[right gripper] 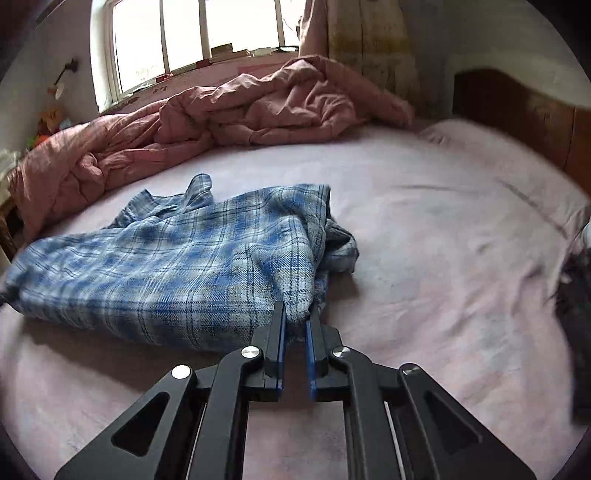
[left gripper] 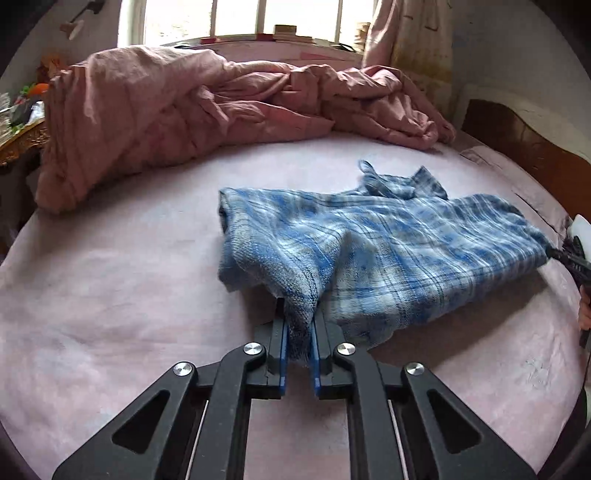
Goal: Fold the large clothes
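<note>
A blue and white plaid shirt (left gripper: 369, 243) lies partly folded on the pink bed sheet (left gripper: 110, 295). My left gripper (left gripper: 298, 317) is shut on the shirt's near left corner, which is lifted a little. My right gripper (right gripper: 297, 314) is shut on the shirt's near right corner (right gripper: 295, 295). The shirt (right gripper: 177, 266) stretches between the two grippers, its near edge raised off the sheet (right gripper: 443, 258). The collar (left gripper: 388, 184) lies at the far side. The right gripper also shows in the left wrist view (left gripper: 565, 254) at the shirt's right end.
A crumpled pink duvet (left gripper: 184, 110) lies along the far side of the bed, below a window (left gripper: 240, 18). A wooden headboard (left gripper: 517, 140) stands at the right. A dark object (right gripper: 576, 314) lies at the bed's right edge. A cluttered side table (left gripper: 18, 122) stands at the left.
</note>
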